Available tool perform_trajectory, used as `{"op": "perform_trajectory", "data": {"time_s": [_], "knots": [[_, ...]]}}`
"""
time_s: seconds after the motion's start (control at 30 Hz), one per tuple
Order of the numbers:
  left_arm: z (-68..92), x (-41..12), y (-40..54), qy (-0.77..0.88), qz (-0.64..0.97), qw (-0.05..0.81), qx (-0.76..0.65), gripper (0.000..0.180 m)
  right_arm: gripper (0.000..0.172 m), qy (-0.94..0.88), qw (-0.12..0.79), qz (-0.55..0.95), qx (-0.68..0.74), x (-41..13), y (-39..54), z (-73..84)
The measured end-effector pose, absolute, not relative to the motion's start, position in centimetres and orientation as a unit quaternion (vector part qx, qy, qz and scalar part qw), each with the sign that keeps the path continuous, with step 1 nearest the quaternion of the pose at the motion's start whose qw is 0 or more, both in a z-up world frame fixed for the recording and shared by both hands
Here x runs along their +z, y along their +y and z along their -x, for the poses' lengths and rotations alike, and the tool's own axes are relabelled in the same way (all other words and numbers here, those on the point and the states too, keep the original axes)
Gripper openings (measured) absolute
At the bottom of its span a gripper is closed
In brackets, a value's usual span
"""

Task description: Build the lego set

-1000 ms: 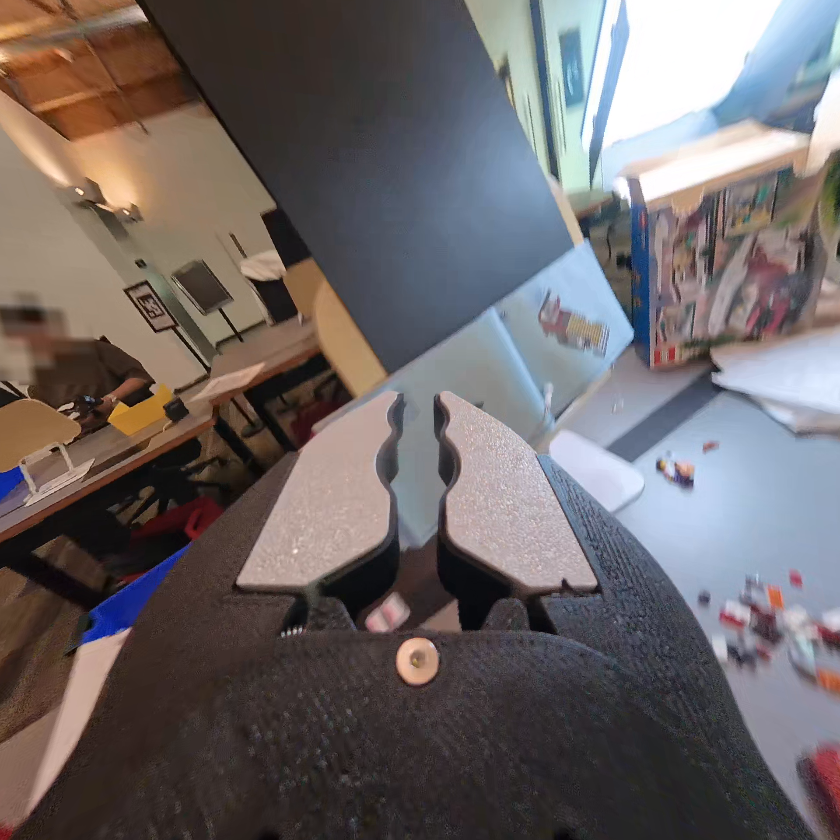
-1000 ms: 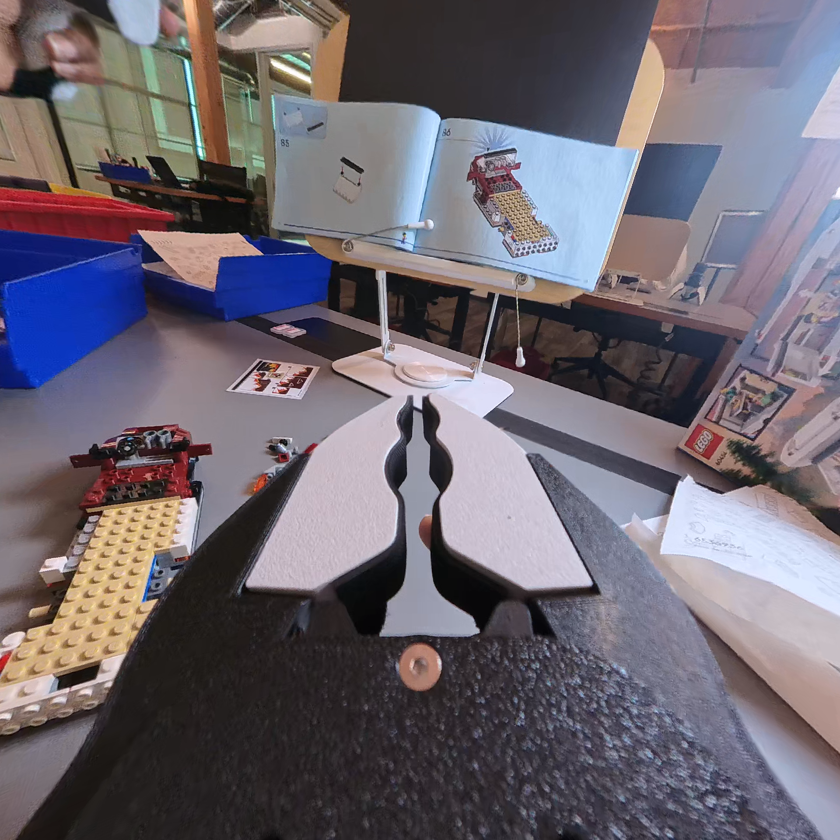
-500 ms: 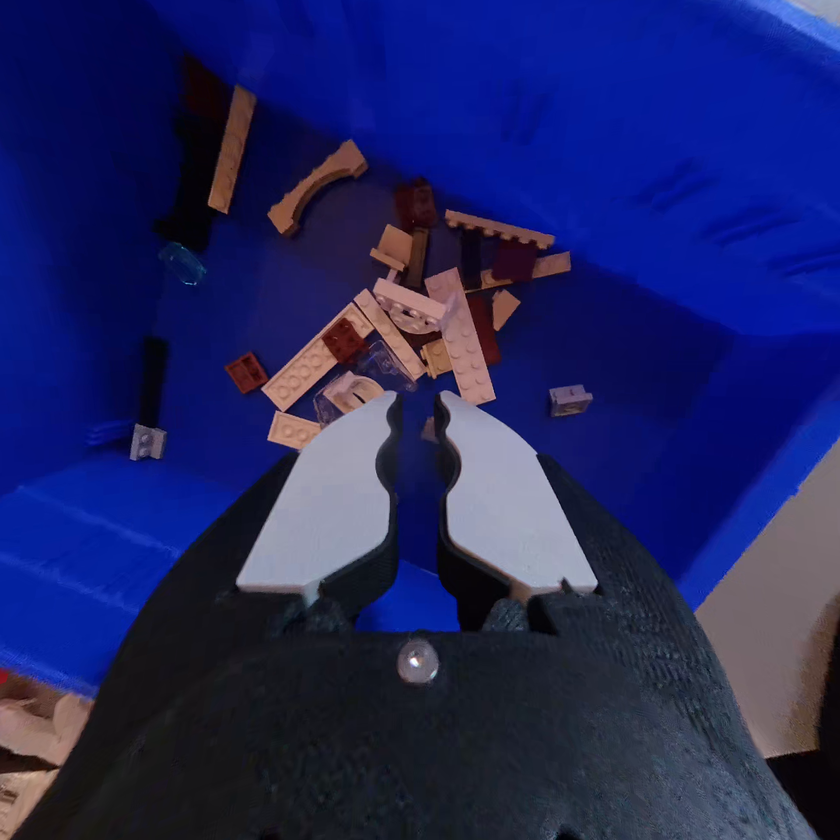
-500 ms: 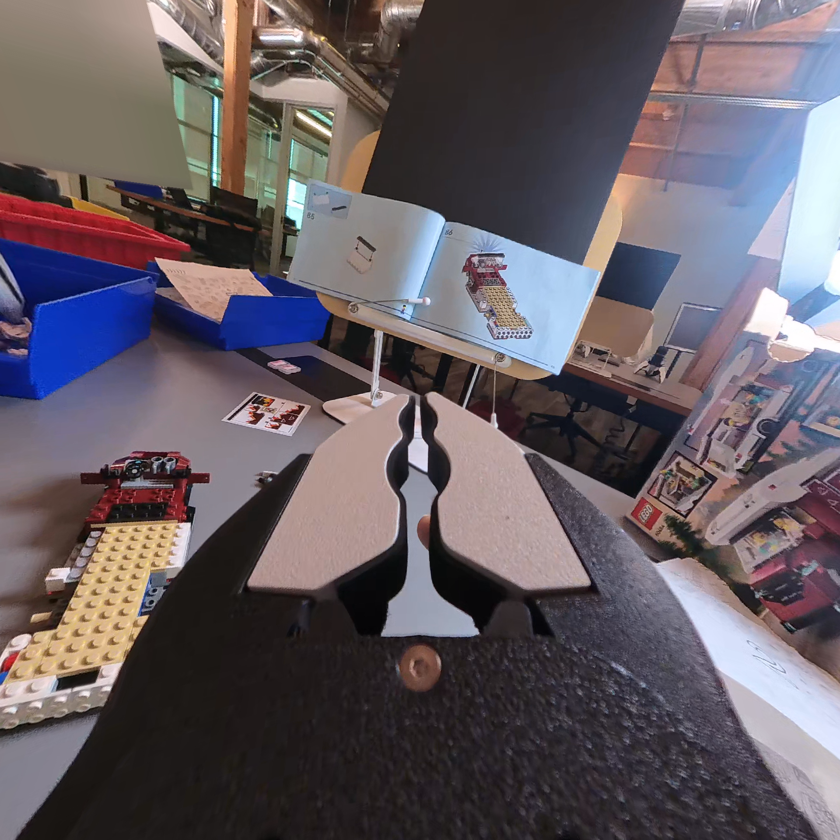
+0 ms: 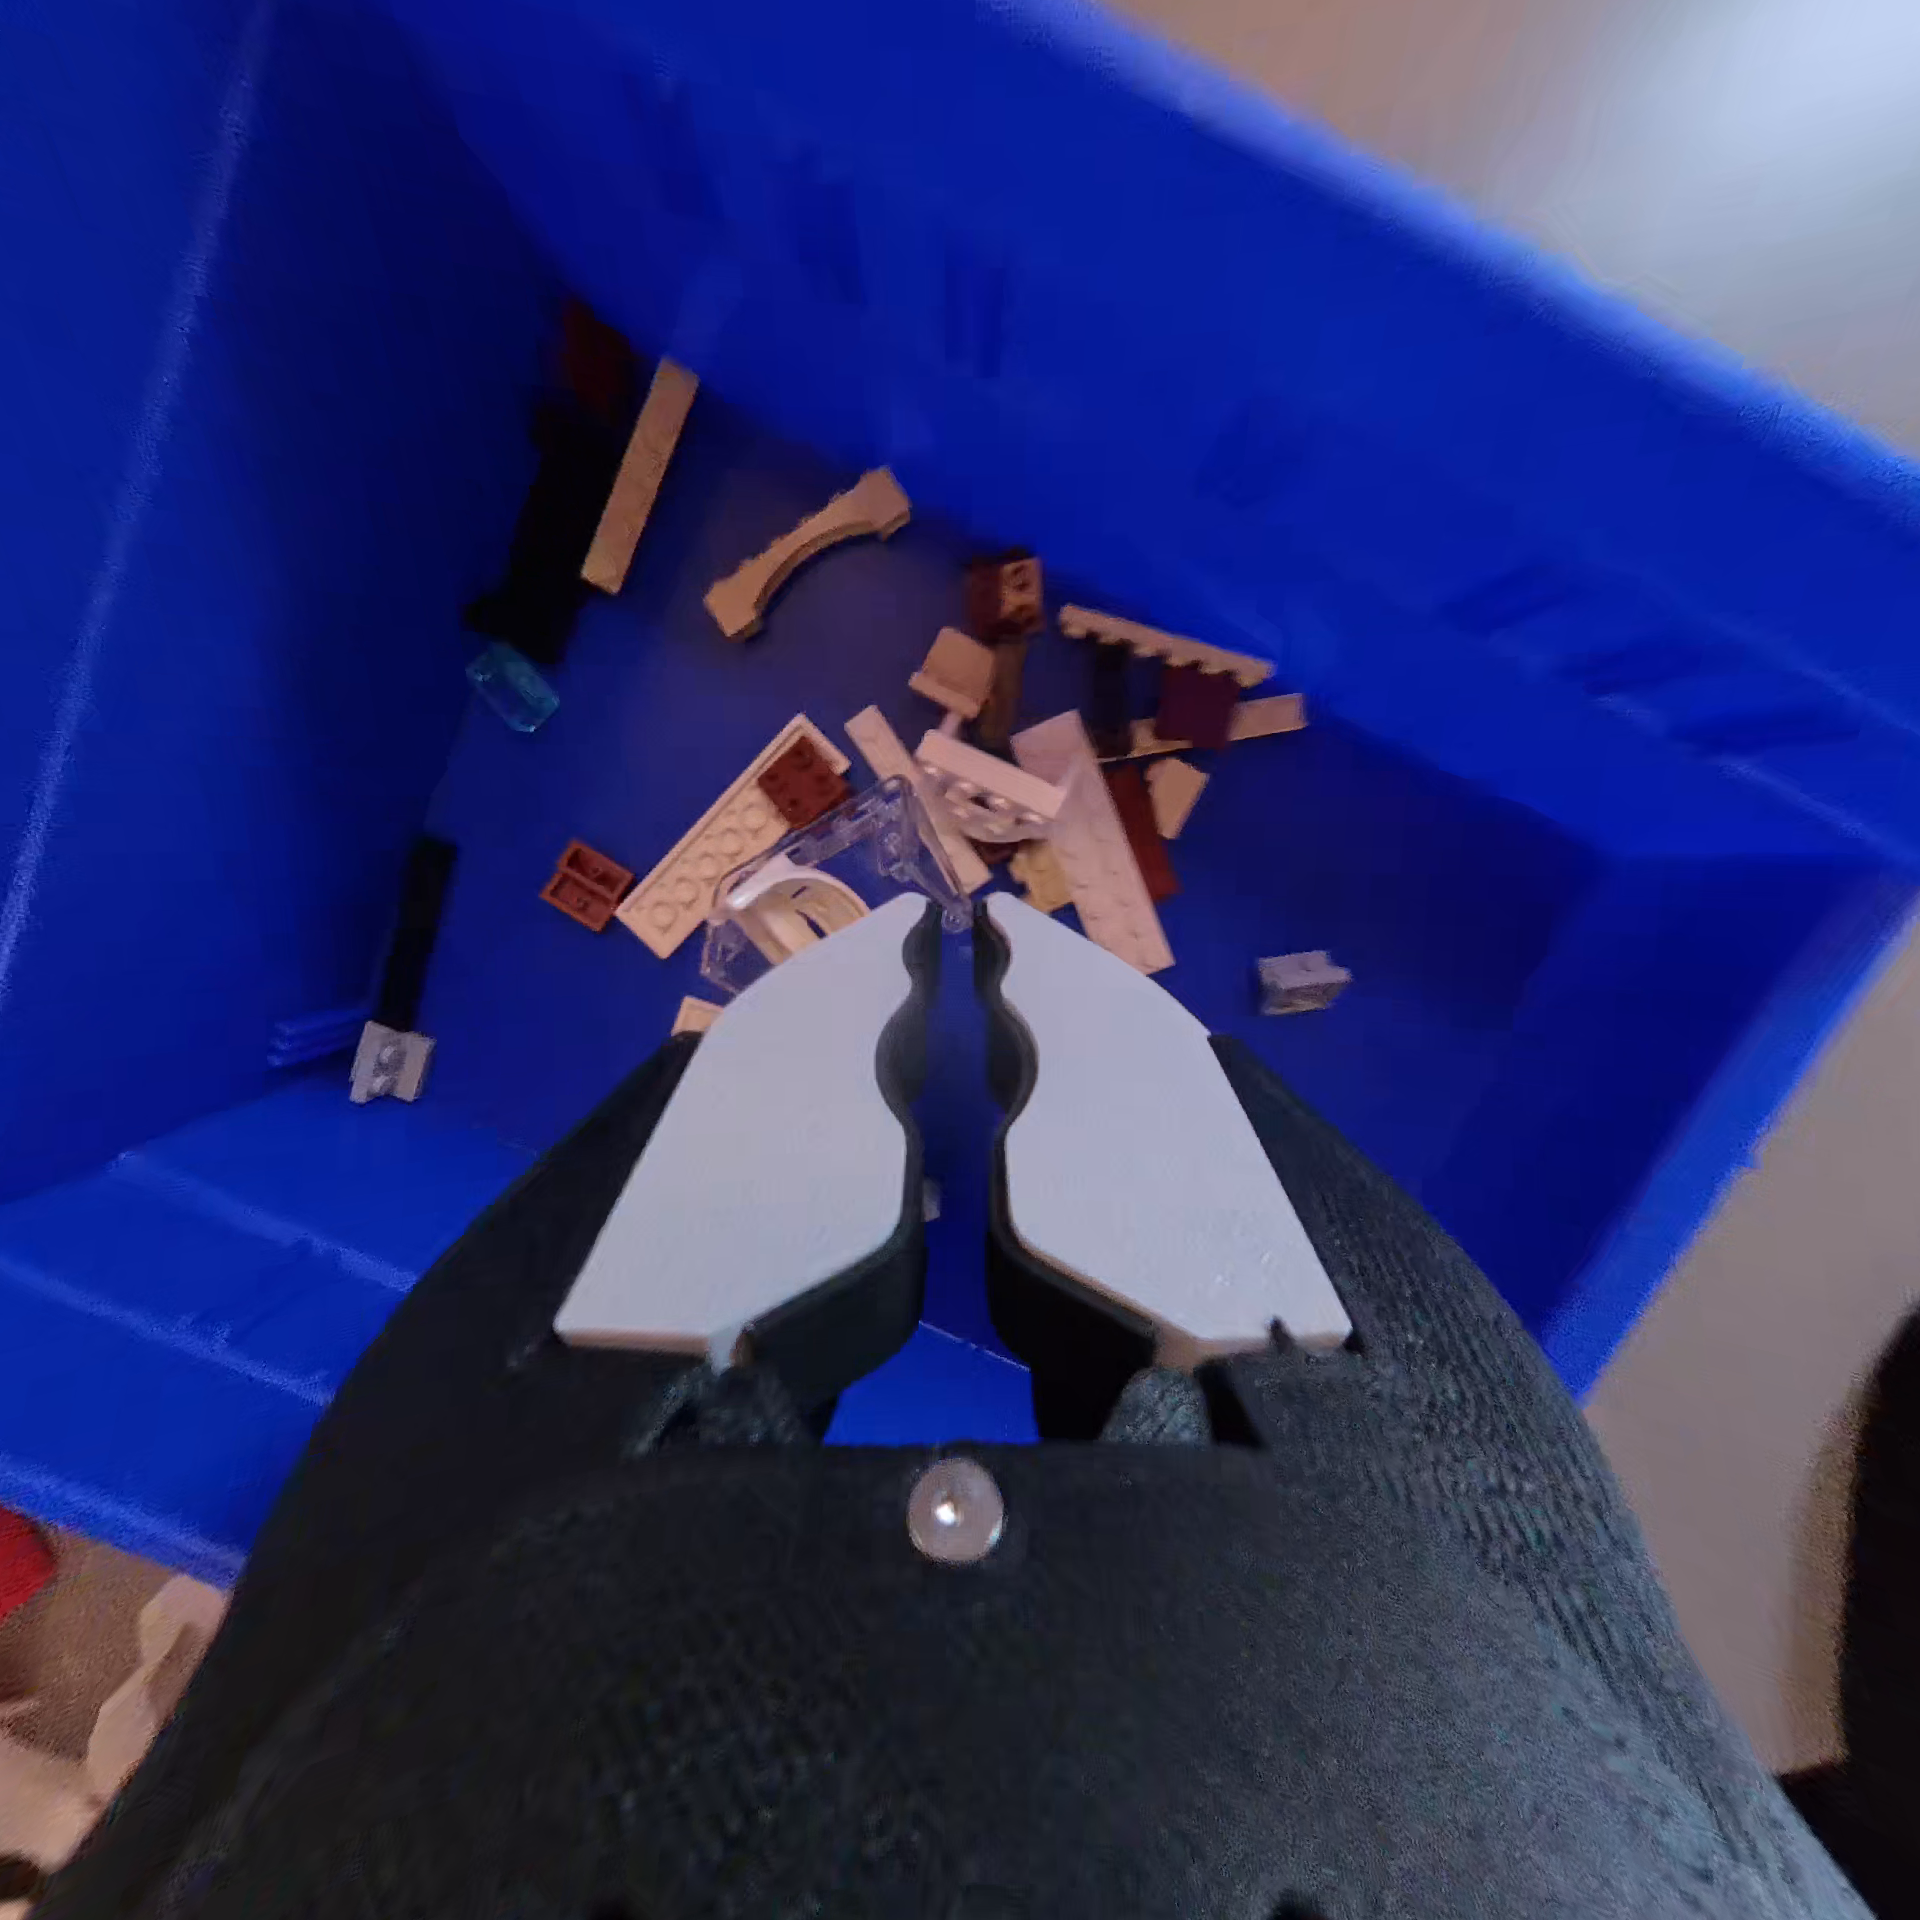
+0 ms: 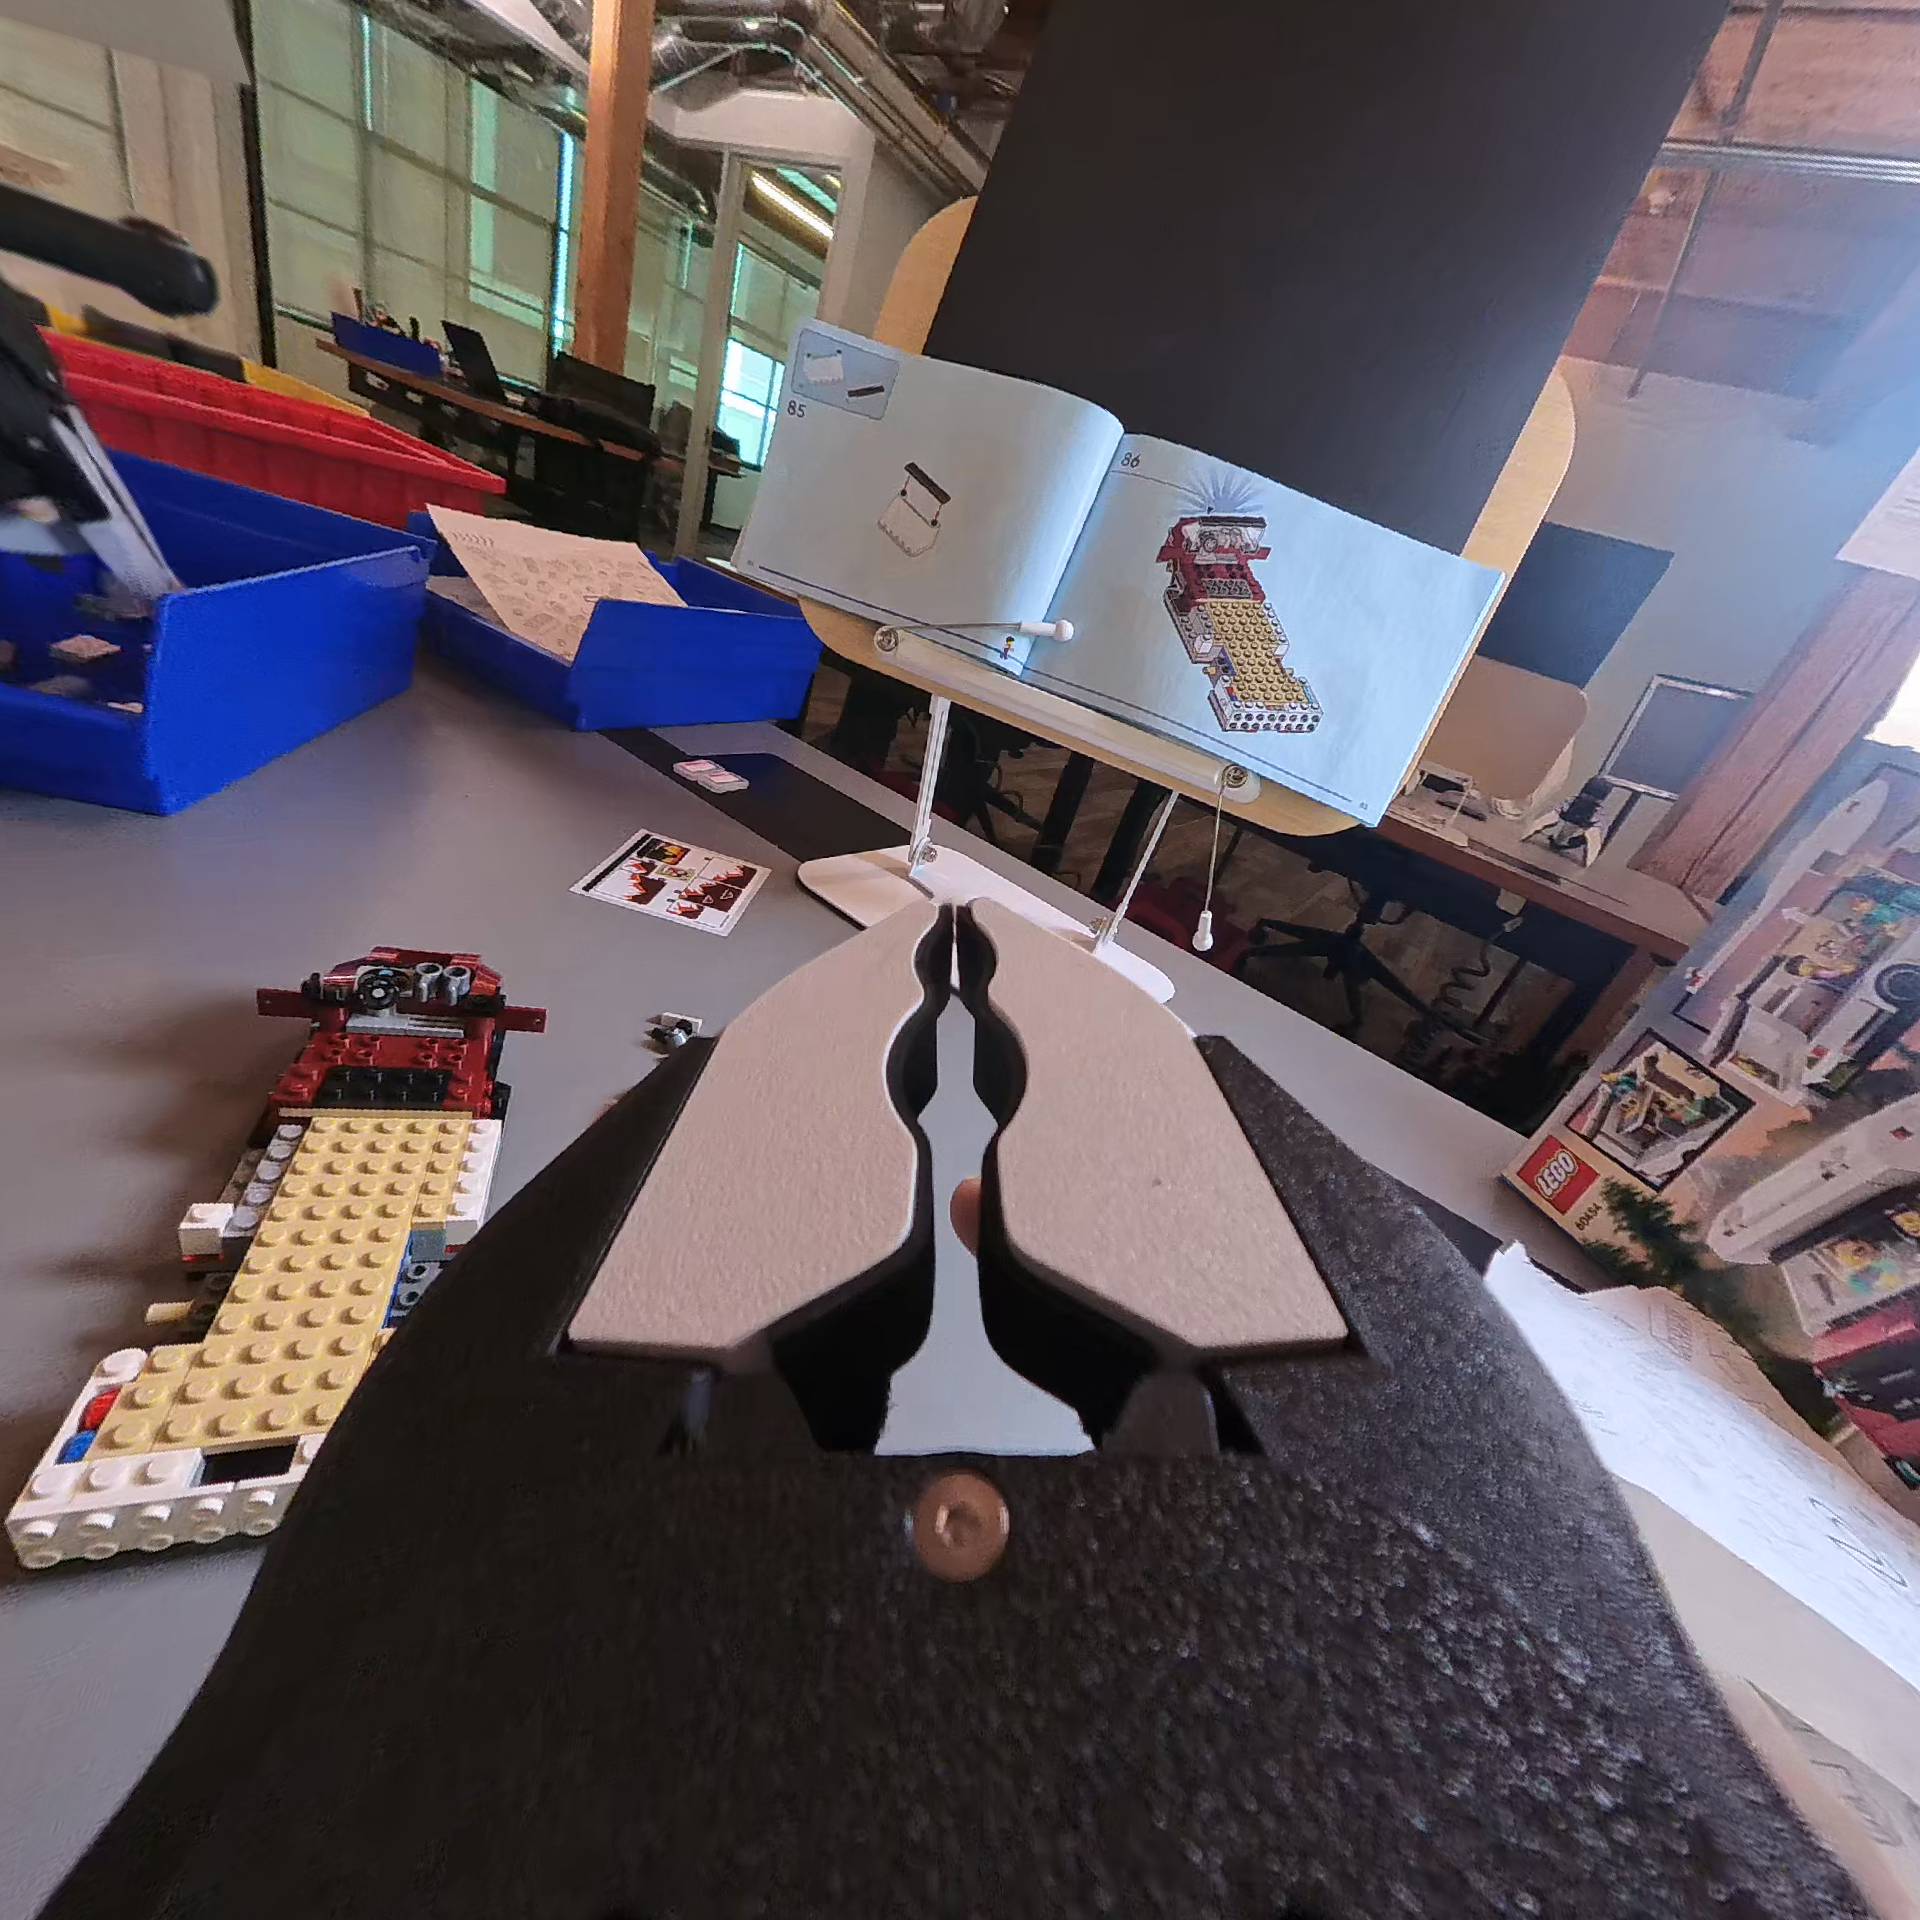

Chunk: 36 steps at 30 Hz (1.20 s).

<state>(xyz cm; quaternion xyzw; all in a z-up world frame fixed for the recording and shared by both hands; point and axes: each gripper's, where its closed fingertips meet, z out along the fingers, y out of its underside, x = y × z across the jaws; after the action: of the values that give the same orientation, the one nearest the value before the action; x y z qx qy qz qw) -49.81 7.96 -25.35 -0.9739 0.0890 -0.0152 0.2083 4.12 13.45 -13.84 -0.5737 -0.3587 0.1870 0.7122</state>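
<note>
Tongs (image 5: pixel 957 914) on the left reached down into a blue bin (image 5: pixel 1351 436) and were clamped on the corner of a clear windscreen piece (image 5: pixel 831 862), which stuck out toward 11 o'clock over a heap of tan, white and dark red bricks (image 5: pixel 1081 821). Right tongs (image 6: pixel 954 914) were pressed together on nothing above the grey tabletop (image 6: pixel 312 883); a half-built red and tan brick vehicle (image 6: pixel 312 1226) lay at 8 o'clock, an open instruction booklet (image 6: pixel 1091 551) on its stand at 12 o'clock.
</note>
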Motion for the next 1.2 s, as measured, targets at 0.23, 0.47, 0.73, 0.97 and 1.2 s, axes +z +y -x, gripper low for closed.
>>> {"op": "perform_trajectory", "data": {"time_s": [0.23,0.47,0.73,0.97,1.2], "knots": [[45.9,-16.9,8.6,-0.081,0.845,0.408,-0.337,0.006,0.000,-0.381,0.703,0.570,0.187,-14.3,12.7,-3.2],[45.8,-15.5,7.9,-0.122,0.786,0.466,-0.388,0.005,0.000,-0.401,0.703,0.560,0.175,-14.4,11.9,-2.4],[35.1,-9.0,5.3,-0.011,0.672,0.549,-0.497,0.006,0.011,-0.450,0.626,0.565,0.293,-16.1,9.0,1.9],[16.3,-8.1,2.9,0.059,0.524,0.467,-0.710,0.005,0.041,-0.528,0.597,0.491,0.352,-13.4,4.1,9.9],[8.8,-9.3,2.2,0.104,0.534,0.396,-0.740,0.005,0.026,-0.559,0.611,0.472,0.302,-10.9,4.0,9.1]]}}
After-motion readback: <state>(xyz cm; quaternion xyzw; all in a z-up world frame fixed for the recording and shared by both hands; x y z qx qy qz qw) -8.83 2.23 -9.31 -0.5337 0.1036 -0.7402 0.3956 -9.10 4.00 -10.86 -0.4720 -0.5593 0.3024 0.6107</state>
